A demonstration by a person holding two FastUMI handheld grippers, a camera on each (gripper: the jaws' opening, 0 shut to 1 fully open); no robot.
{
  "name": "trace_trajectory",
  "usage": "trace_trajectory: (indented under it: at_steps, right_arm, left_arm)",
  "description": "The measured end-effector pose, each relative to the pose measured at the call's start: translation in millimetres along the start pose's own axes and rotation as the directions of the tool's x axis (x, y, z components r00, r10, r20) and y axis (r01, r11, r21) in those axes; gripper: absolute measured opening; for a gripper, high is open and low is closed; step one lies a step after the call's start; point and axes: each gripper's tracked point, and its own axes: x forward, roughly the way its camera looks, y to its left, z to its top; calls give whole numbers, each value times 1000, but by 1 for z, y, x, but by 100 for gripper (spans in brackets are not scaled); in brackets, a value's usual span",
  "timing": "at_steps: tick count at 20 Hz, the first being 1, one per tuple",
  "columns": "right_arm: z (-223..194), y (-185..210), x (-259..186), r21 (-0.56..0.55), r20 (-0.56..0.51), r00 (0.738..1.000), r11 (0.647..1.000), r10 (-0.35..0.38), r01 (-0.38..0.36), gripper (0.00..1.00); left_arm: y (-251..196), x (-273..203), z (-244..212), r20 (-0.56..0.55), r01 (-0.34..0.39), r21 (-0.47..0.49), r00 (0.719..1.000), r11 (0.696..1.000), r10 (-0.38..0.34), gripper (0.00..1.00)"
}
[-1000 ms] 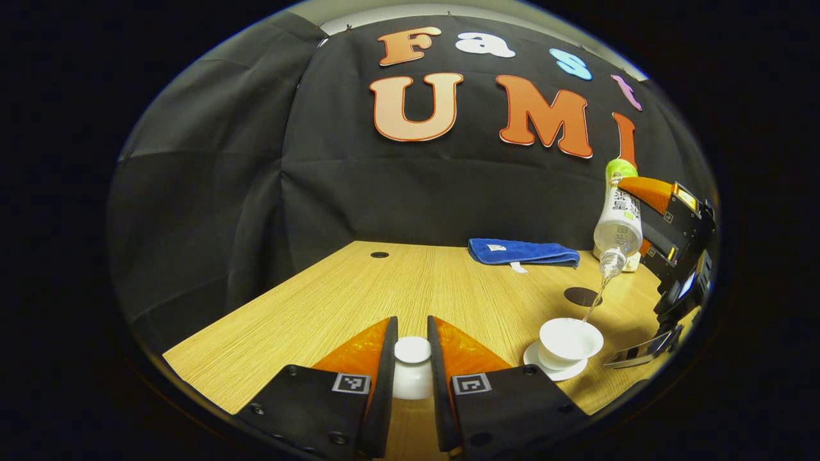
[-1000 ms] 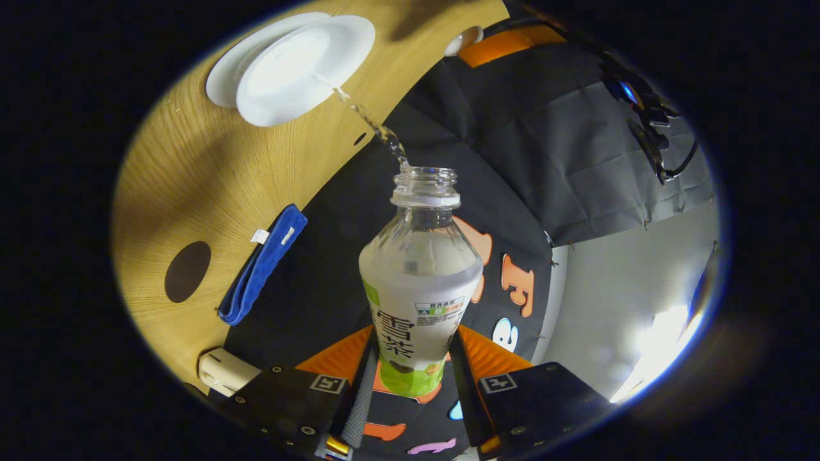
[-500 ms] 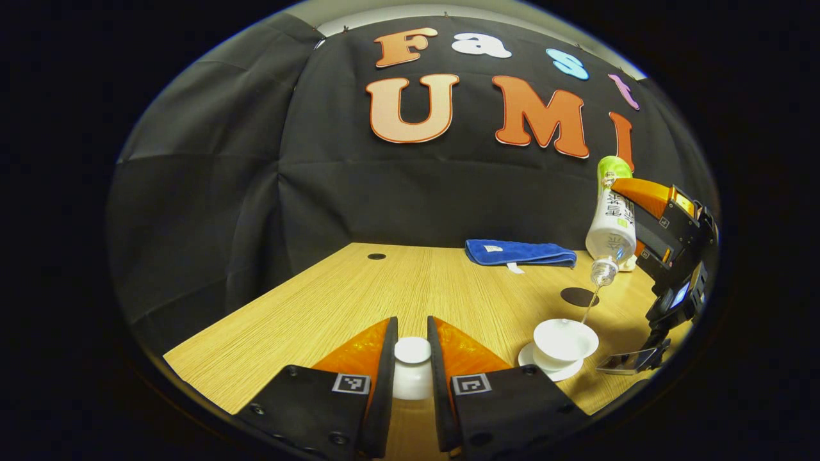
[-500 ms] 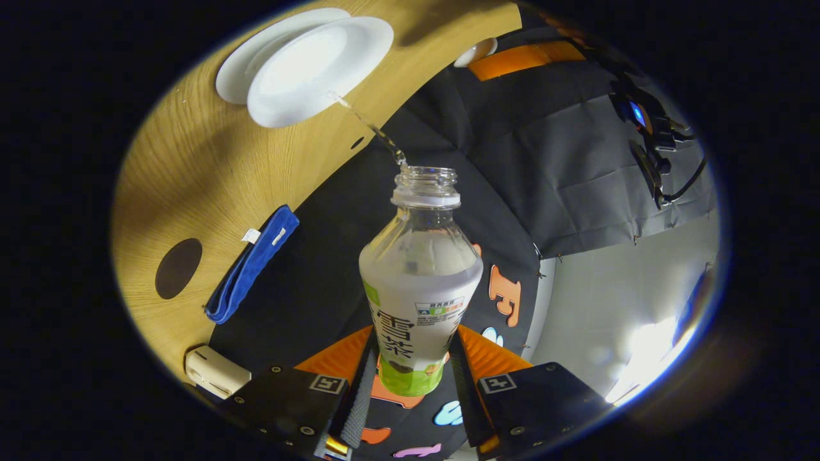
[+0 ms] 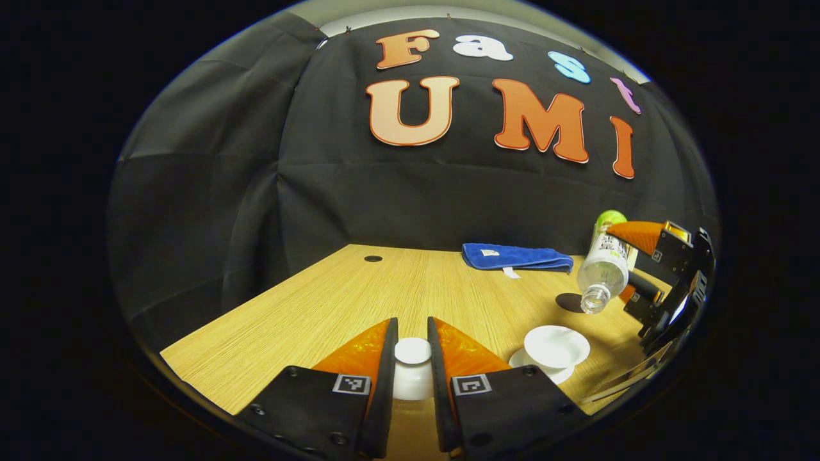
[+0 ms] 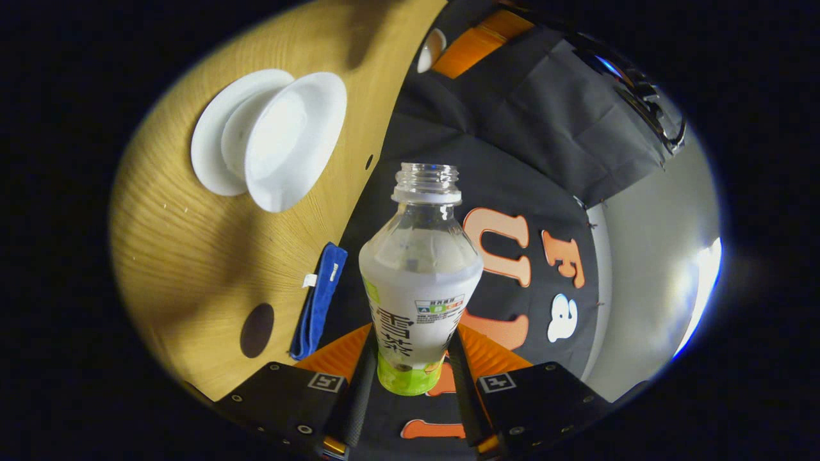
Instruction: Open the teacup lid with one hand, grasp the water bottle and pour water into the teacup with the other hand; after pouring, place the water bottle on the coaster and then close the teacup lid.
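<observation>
Teacup [image 5: 556,346] uncovered on its saucer [image 5: 520,358], right part of wooden table [image 5: 333,301]. Left claw [image 5: 412,349] clamped on the white teacup lid [image 5: 412,371], held just left of cup. Right claw [image 6: 410,358] grips the water bottle [image 6: 419,282] by its base, tilted, open mouth beyond cup. Dark round coaster [image 5: 567,302] and blue towel [image 5: 516,256] behind.

dim booth, fisheye-warped edges, soft shadows
</observation>
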Motion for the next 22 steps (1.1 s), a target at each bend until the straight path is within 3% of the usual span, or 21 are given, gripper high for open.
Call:
trace_trajectory:
  at_steps: [2, 4, 8, 11, 14, 17, 20, 22]
  right_arm:
    - [-1, 16, -1, 180, -30, 997, 982, 70, -64, 61]
    - [-4, 28, -2, 348, -58, 990, 932, 125, -97, 61]
    - [-14, 26, -2, 543, -82, 982, 834, 170, -99, 62]
    - [-26, 28, 5, 685, -87, 971, 721, 222, -104, 62]
    - [-49, 23, 15, 791, -112, 965, 608, 238, -58, 62]
    - [-70, 18, 26, 898, -115, 957, 439, 266, -14, 62]
    - [-86, 18, 33, 939, -148, 948, 342, 281, 45, 61]
    - [-89, 24, 36, 967, -139, 943, 249, 302, 63, 61]
  left_arm:
    - [-7, 0, 3, 7, 12, -1, 1000, 1000, -12, 32]
    - [-14, 2, 3, 2, 22, -7, 1000, 1000, -22, 32]
    - [-25, 2, 5, 1, 34, -2, 999, 999, -34, 33]
    - [-34, 1, 8, 10, 52, -15, 999, 999, -52, 31]
    - [-42, 0, 11, 17, 59, -17, 998, 998, -59, 32]
    - [-49, -1, 16, 31, 69, -16, 997, 998, -68, 33]
    - [-53, -1, 17, 34, 71, -17, 997, 997, -71, 33]
    - [-56, -2, 19, 38, 74, -20, 997, 997, -73, 33]
